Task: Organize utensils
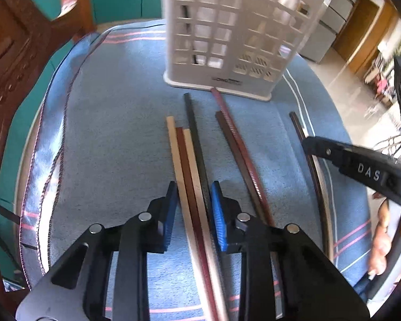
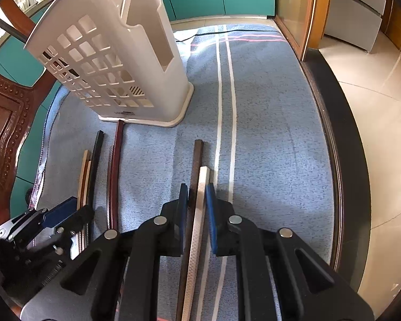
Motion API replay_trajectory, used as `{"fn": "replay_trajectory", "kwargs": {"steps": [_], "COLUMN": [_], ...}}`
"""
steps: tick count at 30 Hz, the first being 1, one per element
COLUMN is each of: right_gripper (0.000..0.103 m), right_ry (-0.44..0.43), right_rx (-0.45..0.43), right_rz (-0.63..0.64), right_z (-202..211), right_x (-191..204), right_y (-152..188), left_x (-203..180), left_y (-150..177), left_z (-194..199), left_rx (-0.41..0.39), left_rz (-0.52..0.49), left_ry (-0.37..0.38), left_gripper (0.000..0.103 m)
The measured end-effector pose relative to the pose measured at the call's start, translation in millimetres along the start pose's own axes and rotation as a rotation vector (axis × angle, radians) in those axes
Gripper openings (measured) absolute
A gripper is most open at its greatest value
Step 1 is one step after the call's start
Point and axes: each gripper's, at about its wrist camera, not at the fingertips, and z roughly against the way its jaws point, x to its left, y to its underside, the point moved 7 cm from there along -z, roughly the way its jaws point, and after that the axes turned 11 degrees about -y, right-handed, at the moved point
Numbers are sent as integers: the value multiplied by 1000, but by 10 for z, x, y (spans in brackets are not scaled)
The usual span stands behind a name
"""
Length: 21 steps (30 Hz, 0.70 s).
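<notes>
A table covered by a blue cloth [image 2: 267, 123] carries a white slotted utensil holder [image 2: 115, 61], standing upright at the far side. Loose chopsticks [image 1: 192, 160] are laid in front of it, pointing toward its base. The right claw [image 2: 196, 214] is clenched on a dark and a pale chopstick [image 2: 200, 214]. A bundle of four chopsticks is bracketed by the left claw [image 1: 193, 208], its pads apparently not yet pressing. The pickup step is judged in hand; next, gripped sticks must be lifted and dropped upright into the holder.
</notes>
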Motion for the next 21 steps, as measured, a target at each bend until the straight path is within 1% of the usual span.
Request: {"fn": "replay_trajectory", "kwargs": {"steps": [1, 2, 3, 5, 7, 10, 12, 14, 18, 21], "right_gripper": [14, 14, 14, 14, 14, 14, 14, 14, 14, 14], "right_ry": [-2, -4, -6, -9, -9, -7, -6, -7, -8, -4], "right_rx": [-1, -2, -2, -2, -2, -1, -1, 0, 4, 10], "right_rz": [0, 1, 2, 5, 5, 7, 10, 10, 11, 14], "right_z": [9, 19, 28, 43, 48, 51, 56, 54, 59, 47], "right_x": [2, 3, 3, 8, 9, 10, 17, 22, 24, 14], "right_y": [1, 1, 2, 4, 4, 7, 7, 8, 15, 32], "left_x": [33, 67, 110, 171, 222, 346, 409, 441, 451, 421], "left_y": [-5, -12, -26, -65, -80, -88, -88, -69, -58, -50], "left_z": [9, 37, 90, 171, 236, 231, 147, 74, 16, -32], "left_rx": [2, 0, -9, -23, -35, -32, -2, 18, 26, 27], "left_rz": [13, 30, 47, 72, 91, 124, 144, 147, 124, 106], "left_ry": [10, 22, 35, 74, 93, 69, 47, 37, 18, -10], "left_gripper": [24, 18, 10, 9, 9, 9, 12, 18, 26, 27]}}
